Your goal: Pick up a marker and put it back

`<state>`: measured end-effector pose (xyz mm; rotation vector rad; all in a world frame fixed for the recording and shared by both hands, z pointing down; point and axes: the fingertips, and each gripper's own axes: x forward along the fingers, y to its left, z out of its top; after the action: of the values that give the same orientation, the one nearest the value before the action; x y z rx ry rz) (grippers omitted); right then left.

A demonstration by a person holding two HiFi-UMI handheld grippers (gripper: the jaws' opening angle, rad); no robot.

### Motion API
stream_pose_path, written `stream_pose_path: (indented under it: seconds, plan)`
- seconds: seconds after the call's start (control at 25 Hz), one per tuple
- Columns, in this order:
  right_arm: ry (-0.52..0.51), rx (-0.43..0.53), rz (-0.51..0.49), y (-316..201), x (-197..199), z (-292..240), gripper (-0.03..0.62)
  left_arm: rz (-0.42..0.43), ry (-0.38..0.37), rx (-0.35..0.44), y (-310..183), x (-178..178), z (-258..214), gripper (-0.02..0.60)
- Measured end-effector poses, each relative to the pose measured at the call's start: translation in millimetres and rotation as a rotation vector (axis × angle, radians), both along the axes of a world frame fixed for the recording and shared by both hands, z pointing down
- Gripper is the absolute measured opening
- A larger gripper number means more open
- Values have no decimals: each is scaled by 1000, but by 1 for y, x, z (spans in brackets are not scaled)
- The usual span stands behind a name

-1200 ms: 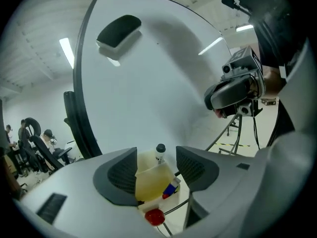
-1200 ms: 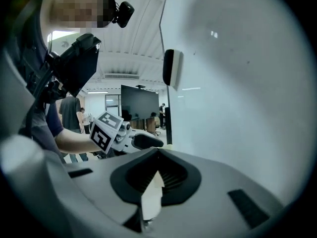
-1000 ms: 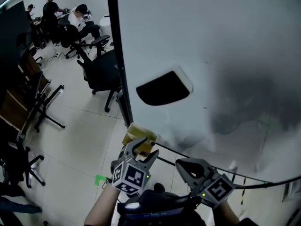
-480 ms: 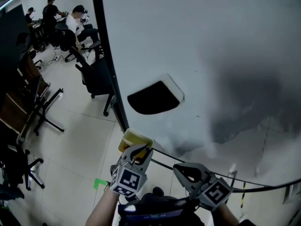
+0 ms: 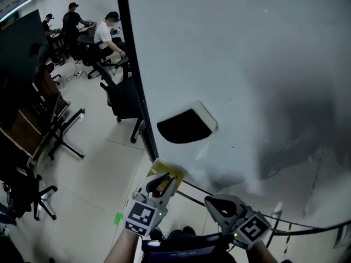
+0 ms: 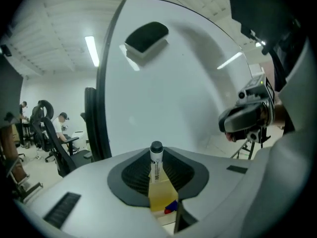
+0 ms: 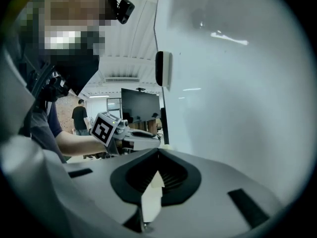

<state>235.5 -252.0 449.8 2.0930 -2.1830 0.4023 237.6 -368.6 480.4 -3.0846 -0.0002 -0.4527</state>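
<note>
A white marker with a black cap (image 6: 156,160) stands upright between the pads of my left gripper (image 6: 156,173). That gripper's jaws have just been closing and now press on it. In the head view the left gripper (image 5: 159,183) hangs just over the yellow marker holder (image 5: 168,169) at the whiteboard's lower edge. More markers, red and blue, lie in the holder (image 6: 159,195) below. My right gripper (image 5: 220,204) stays to the right, shut with nothing in it (image 7: 157,168).
The whiteboard (image 5: 247,64) fills the right side, with a black eraser (image 5: 186,126) stuck to it above the holder. A black cable (image 5: 307,219) runs along its lower part. Office chairs (image 5: 123,92) and seated people (image 5: 107,29) are on the left.
The left gripper's jaws, open around the yellow holder a second ago, have shut on the marker. The gripper has risen slightly and rolled. The right gripper has kept still.
</note>
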Motion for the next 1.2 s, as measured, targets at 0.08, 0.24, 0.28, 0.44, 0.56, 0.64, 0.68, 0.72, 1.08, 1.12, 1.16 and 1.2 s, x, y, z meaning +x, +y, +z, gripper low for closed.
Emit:
stream_pose_path:
  seconds: [0.08,0.24,0.28,0.44,0.56,0.64,0.68,0.72,1.08,1.12,1.16,1.2]
  plan:
    - [-11,7,-9,-2,0,-1,12,-37,23,-17,-11,-6,-17,71]
    - [-45,40,-42,-6,-4,-13,12,-100,76,-46,-21,-20,-64,71]
    - [-54,55,-56,-7,-7,-19,12,-111,92,-50,-20,-24,-78,71]
    - [-62,113,-141,-22,-25,-36,12,-151,146,-19,-24,-45,-124,71]
    - [-44,146,-228,-33,-40,-50,12,-191,175,-2,-22,-66,-148,71]
    - [-19,172,-271,-36,-49,-61,12,-215,178,30,-16,-78,-158,71]
    - [-10,187,-293,-37,-54,-67,12,-231,177,49,-14,-85,-161,71]
    - [-7,201,-317,-38,-60,-72,12,-251,173,63,-12,-93,-162,71]
    - [-78,172,-492,-46,-92,-53,12,-479,116,53,-7,-168,-139,71]
    - [-86,162,-511,-50,-96,-48,12,-508,118,48,-9,-176,-138,71]
    - [-92,154,-530,-53,-99,-46,12,-536,120,47,-12,-184,-139,71]
    - [-94,150,-548,-56,-103,-45,12,-561,120,49,-13,-194,-140,71]
